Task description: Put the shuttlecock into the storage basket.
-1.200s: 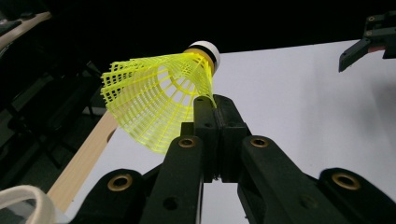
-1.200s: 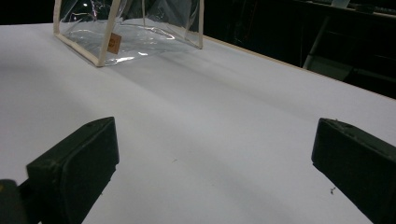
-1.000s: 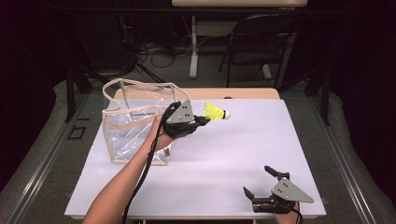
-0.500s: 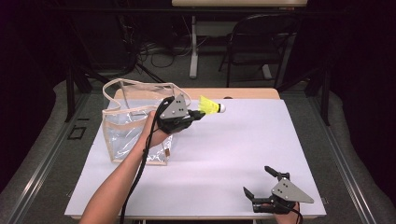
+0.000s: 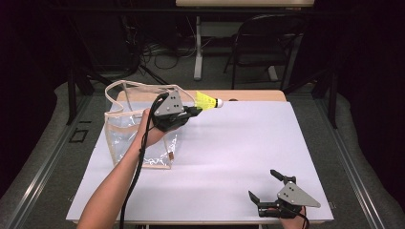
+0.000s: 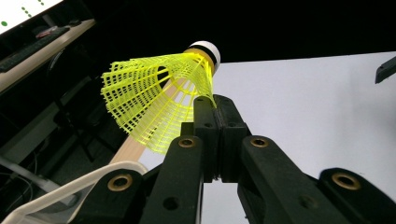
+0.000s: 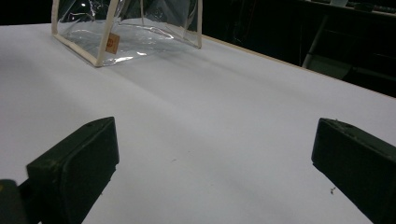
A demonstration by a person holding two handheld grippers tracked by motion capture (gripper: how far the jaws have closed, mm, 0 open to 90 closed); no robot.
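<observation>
High view: left gripper (image 5: 193, 112) pinches yellow shuttlecock (image 5: 208, 101) by its skirt beside clear bag (image 5: 138, 138), probably bagging it; right gripper (image 5: 267, 187) idles wide.

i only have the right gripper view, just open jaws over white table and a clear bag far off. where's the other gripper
Observer: The left gripper is raised beside the clear bag, near the table's far edge.
Operator: holding anything
Observer: Yes, its jaws are shut on the skirt edge of a yellow shuttlecock.
Operator: which way is the cork pointing
Observer: The white cork tip points away from the bag, toward the table's right side.
</observation>
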